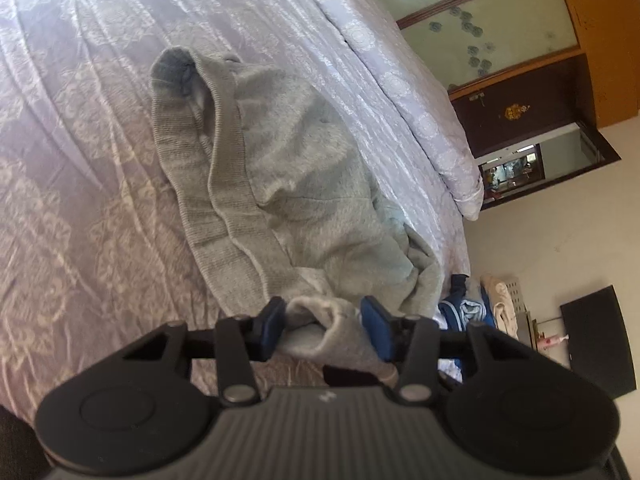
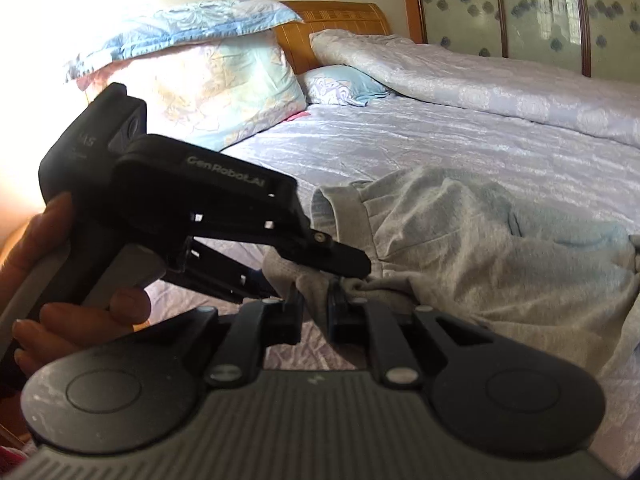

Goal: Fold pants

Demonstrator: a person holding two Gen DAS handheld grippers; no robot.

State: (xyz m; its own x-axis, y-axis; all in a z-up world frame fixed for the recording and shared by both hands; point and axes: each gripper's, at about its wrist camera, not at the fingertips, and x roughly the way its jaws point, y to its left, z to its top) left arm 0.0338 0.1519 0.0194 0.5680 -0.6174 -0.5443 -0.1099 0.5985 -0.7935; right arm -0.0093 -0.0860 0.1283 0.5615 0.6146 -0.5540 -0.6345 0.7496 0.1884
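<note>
Grey pants (image 1: 288, 168) lie rumpled on the lilac bedspread, the ribbed waistband (image 1: 216, 184) open toward the left. My left gripper (image 1: 324, 326) is closed around a bunched grey cuff (image 1: 320, 320) between its blue pads (image 1: 272, 320). In the right wrist view the pants (image 2: 480, 248) spread to the right, and my right gripper (image 2: 314, 312) is shut on a fold of the same grey cloth. The left gripper body (image 2: 192, 208), held by a hand, sits just left of and above the right one.
The bedspread (image 1: 80, 160) covers the bed; a rolled quilt (image 2: 500, 80) lies along the far side and stacked pillows (image 2: 208, 80) stand by the wooden headboard (image 2: 340, 20). A wardrobe (image 1: 500, 40) and clothes piled in a basket (image 1: 480, 300) stand beyond the bed's edge.
</note>
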